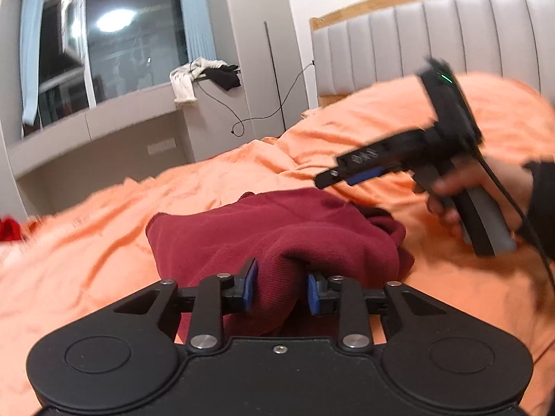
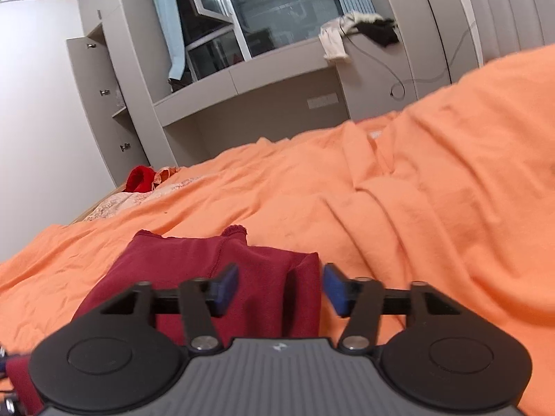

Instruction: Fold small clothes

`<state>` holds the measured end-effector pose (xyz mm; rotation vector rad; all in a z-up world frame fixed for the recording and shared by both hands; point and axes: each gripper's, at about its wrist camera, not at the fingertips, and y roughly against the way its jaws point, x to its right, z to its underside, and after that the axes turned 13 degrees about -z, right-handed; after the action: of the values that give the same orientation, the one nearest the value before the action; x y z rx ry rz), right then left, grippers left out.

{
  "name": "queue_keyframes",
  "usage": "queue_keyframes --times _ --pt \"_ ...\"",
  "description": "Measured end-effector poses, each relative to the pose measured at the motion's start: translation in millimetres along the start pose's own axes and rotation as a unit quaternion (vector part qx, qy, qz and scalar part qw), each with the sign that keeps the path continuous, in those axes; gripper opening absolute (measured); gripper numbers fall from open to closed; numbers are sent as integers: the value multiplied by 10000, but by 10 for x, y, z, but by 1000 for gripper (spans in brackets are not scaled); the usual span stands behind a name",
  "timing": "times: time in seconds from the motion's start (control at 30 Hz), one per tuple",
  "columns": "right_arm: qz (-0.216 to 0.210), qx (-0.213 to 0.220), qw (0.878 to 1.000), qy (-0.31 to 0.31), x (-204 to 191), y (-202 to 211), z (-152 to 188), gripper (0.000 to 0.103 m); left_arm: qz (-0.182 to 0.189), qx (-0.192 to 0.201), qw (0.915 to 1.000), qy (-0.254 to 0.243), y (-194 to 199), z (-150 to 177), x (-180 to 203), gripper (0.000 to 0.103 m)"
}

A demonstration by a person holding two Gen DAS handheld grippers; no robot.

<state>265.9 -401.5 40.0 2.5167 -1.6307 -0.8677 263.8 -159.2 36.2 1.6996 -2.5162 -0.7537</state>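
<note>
An orange sheet (image 2: 399,190) covers the bed, a grey padded headboard (image 1: 433,34) behind it. A dark red garment (image 1: 270,228), partly folded, lies on the sheet. The left gripper (image 1: 281,286) has a bunched fold of it pinched between its blue fingers (image 1: 250,286). The right gripper (image 2: 281,287) stands open, its fingers apart over the garment's near right corner, gripping nothing.

My left gripper (image 1: 281,286) is black, with blue pads (image 1: 250,284) and silver screws. My right gripper (image 2: 281,289) has a ribbed grey body; at the frame's right, a black cable (image 1: 513,204) and my dark sleeve (image 1: 543,194).
</note>
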Motion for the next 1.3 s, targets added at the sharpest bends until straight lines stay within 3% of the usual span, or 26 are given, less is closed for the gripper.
queue_keyframes --times 0.07,0.13,0.23,0.33,0.43,0.57,0.67,0.73,0.87,1.1,1.2,1.27,1.3 --pt "-30 36 9999 120 -71 118 43 74 133 -43 9996 249 12 4 -111 38" --pt "-71 70 9997 230 -127 235 110 87 250 -48 9988 429 47 18 -214 50" --pt "-103 168 9989 418 -240 421 236 90 335 8 9968 731 128 39 -333 74" --pt "-191 345 9966 727 -425 599 356 101 421 185 9928 1105 212 35 -479 83" --pt "-227 458 9926 1099 -609 766 448 103 203 306 9891 1426 251 22 -598 94" --pt "-391 320 9822 1812 -978 809 530 103 -265 49 9838 1772 129 14 -705 97" --pt "-509 23 9644 2595 -1261 707 678 103 -522 -271 9794 1930 -10 29 -761 97" --pt "-509 -51 9522 3010 -1430 614 796 103 -589 -431 9770 2005 -72 47 -833 99" --pt "-359 -224 9416 3340 -1699 385 938 103 -515 -658 9748 2067 -178 82 -862 99" --pt "850 -233 9236 3732 -1806 112 1013 103 -482 -822 9768 1918 -214 131 -831 100" --pt "1044 -393 9119 3950 -1781 8 1095 102 -474 -898 9777 1840 -219 149 -819 100" --pt "1276 -256 8932 4303 -1814 -18 1130 102 -488 -937 9777 1814 -215 154 -805 100" --pt "1598 -61 8678 4704 -1827 -46 1160 102 -496 -953 9779 1792 -214 151 -793 100"
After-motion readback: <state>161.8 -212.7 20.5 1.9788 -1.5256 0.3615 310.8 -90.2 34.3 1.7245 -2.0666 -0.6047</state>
